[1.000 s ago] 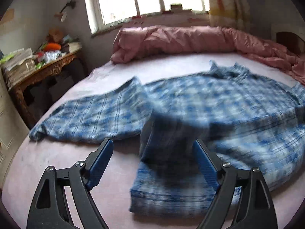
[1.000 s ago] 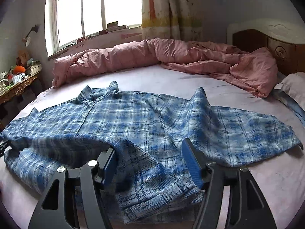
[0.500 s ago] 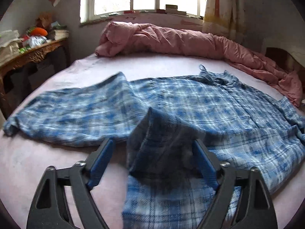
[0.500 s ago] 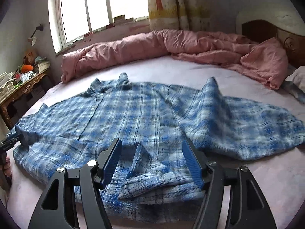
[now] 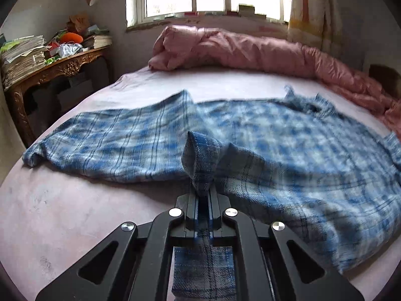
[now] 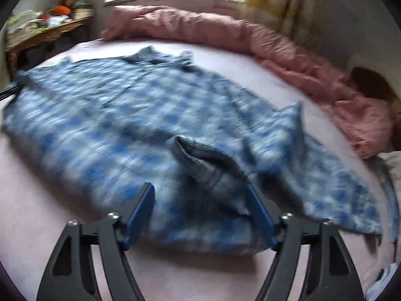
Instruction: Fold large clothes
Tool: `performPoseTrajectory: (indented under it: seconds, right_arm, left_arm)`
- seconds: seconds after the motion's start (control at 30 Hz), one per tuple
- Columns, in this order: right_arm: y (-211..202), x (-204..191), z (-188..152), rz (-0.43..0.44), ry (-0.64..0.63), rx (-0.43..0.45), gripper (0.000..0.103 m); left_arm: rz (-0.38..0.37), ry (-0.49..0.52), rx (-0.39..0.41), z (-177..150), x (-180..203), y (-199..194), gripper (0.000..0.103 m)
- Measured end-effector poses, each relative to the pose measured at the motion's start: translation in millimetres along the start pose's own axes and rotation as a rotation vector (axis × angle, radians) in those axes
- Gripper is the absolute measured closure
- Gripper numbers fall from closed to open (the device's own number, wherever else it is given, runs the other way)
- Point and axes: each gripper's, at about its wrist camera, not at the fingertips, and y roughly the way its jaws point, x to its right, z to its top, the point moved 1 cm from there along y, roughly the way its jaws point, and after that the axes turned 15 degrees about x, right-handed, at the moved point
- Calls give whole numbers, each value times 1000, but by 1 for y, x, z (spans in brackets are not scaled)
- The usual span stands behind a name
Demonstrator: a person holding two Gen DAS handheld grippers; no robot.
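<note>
Gripping the hem is the step in hand: the left gripper (image 5: 203, 195) has just been closing and is now clamped on a raised fold of the blue and white plaid cotton shirt (image 5: 275, 145), which lies spread on the pink bed sheet (image 5: 75, 213). The right gripper (image 6: 200, 213) points down at the hem with its jaws apart, cloth between them but not pinched. Next, I judge, it must close, so both can lift together.
</note>
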Motion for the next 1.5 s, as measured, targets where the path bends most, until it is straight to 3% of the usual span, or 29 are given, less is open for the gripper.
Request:
performPoseTrajectory:
  seconds: [0.03, 0.07, 0.1, 0.23, 0.3, 0.37, 0.47, 0.5, 0.53, 0.63, 0.77, 0.8, 0.83, 0.87, 0.9, 0.93, 0.97, 1.0, 1.03, 1.13, 1.23, 1.33, 1.4, 1.5]
  right_arm:
    - [6, 3, -1, -15, 35, -2, 51]
    - [12, 9, -2, -31, 65, -8, 82]
    - [19, 17, -5, -64, 102, -18, 95]
    - [25, 49, -10, -54, 303, -17, 100]
    - [22, 66, -13, -72, 376, -7, 100]
    - [23, 72, -17, -54, 407, -22, 100]
    - [16, 69, -12, -77, 381, 20, 99]
    - [10, 65, -7, -95, 352, 61, 97]
    - [5, 61, -3, -104, 332, 88, 88]
    - [2, 59, -4, -108, 335, 90, 36]
    - [-1, 75, -21, -127, 474, -25, 36]
    - [-2, 80, -26, -91, 542, -32, 36]
    - [-3, 83, -30, -51, 580, -34, 36]
    - [-1, 85, -33, -43, 593, -51, 36]
    - [3, 87, -39, -60, 599, -78, 36]
    - [6, 87, -44, -64, 604, -103, 46]
    - [8, 86, -46, -64, 599, -109, 82]
    - [8, 85, -44, -30, 591, -88, 97]
    - [9, 86, -44, 37, 631, -71, 96]
    - [-8, 99, -41, 6, 685, 13, 97]
    - [-37, 101, -25, 4, 674, 135, 97]
    - [-31, 91, -22, -80, 595, 69, 97]
    - [-10, 86, -34, -97, 580, -49, 97]
    - [2, 88, -42, -97, 559, -104, 95]
  left_arm:
    - [12, -3, -25, -2, -1, 4, 97]
    - [20, -11, -46, -5, -3, 6, 97]
    - [28, -22, -67, -7, -5, 8, 97]
    - [59, -3, -92, -13, -2, 9, 95]
    - [72, 11, -82, -13, 0, 8, 88]
    - [47, -11, -71, -12, -3, 5, 73]
    - [11, -71, -24, -6, -13, -5, 56]
    - [9, -84, -11, -4, -15, -9, 39]
    - [5, -98, -7, -4, -18, -13, 25]
    - [-2, -115, -73, -12, -22, -20, 21]
    - [25, -137, -169, -29, -27, -23, 21]
    - [30, -150, -168, -30, -29, -24, 21]
    - [28, -173, -163, -30, -32, -26, 27]
    - [18, -190, -162, -31, -34, -29, 42]
    - [12, -204, -163, -33, -36, -32, 82]
    - [10, -216, -157, -34, -38, -37, 101]
    - [8, -219, -125, -33, -38, -44, 102]
    - [14, -212, -80, -29, -38, -52, 102]
    - [29, -203, -21, -23, -38, -63, 102]
    - [31, -195, 100, -9, -39, -86, 102]
    - [67, -149, 82, -11, -34, -83, 102]
    - [122, -73, -36, -25, -25, -60, 102]
    - [125, -40, -90, -32, -22, -50, 102]
    - [126, -30, -68, -32, -21, -51, 100]
